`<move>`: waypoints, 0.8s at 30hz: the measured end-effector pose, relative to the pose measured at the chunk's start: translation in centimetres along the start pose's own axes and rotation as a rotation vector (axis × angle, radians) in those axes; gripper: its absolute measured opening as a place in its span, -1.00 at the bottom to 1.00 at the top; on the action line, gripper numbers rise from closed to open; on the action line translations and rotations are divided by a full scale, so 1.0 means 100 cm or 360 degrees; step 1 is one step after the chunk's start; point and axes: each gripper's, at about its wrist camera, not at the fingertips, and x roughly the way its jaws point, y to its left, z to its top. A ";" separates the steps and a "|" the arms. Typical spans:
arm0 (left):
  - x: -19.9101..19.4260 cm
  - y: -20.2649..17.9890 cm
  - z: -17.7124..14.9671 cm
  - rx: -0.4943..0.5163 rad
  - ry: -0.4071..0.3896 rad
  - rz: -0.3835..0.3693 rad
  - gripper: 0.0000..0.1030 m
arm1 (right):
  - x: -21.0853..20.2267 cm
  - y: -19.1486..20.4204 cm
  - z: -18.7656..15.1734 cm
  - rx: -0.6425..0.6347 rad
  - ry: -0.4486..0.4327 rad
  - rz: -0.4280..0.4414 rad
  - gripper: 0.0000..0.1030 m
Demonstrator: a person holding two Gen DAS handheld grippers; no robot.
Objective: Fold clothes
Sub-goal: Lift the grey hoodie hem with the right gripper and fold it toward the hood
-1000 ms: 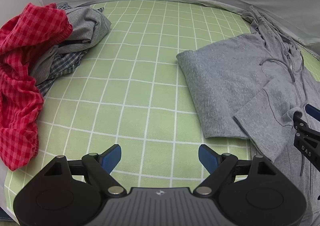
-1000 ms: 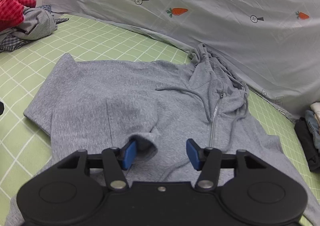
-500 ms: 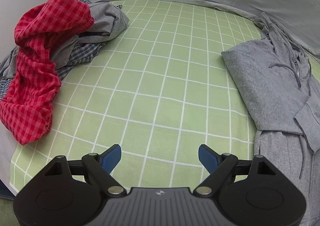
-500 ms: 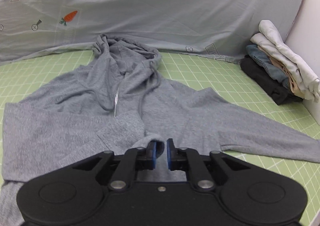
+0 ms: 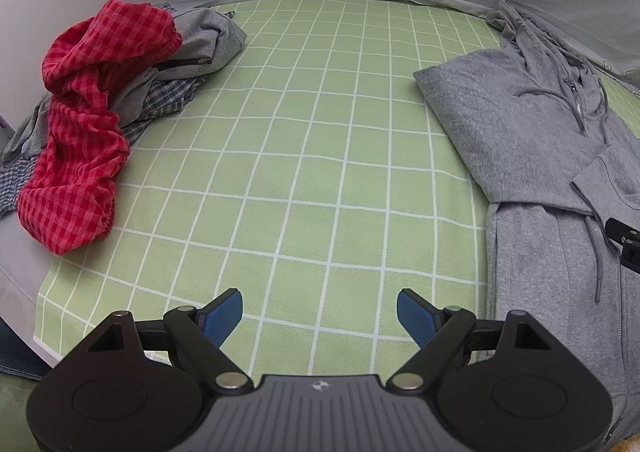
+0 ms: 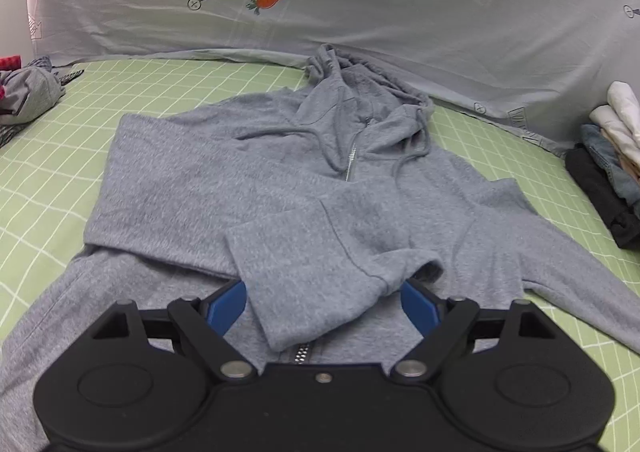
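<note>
Right wrist view: grey hoodie (image 6: pixel 248 188) lies flat on the green checked sheet (image 6: pixel 60 156), front up.
Long axis: hood (image 6: pixel 360 92) points to the carrot-print backdrop (image 6: pixel 360 0), hem toward the camera.
Folded sleeve: one sleeve (image 6: pixel 320 268) lies across the chest.
Right gripper (image 6: pixel 322 302): jaws wide apart around that cuff, gripping nothing.
Left gripper (image 5: pixel 320 312): wide open, empty, over bare sheet beside the hoodie.
Handling: soft, limp, light; probably sags.
Hold: pinch the outstretched sleeve's (image 6: pixel 560 276) cuff.
</note>
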 end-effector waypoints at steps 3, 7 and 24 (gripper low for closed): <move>0.000 -0.006 -0.005 0.0008 0.0024 -0.0008 0.65 | 0.009 -0.002 -0.003 -0.0013 0.0029 0.0057 0.29; -0.001 -0.020 -0.015 0.0029 0.0054 -0.0001 0.65 | 0.013 -0.014 -0.003 0.0032 0.0025 0.0097 -0.30; -0.026 -0.111 0.039 -0.0007 -0.0130 -0.0062 0.65 | -0.024 -0.204 0.026 0.0614 -0.0251 -0.0189 -0.91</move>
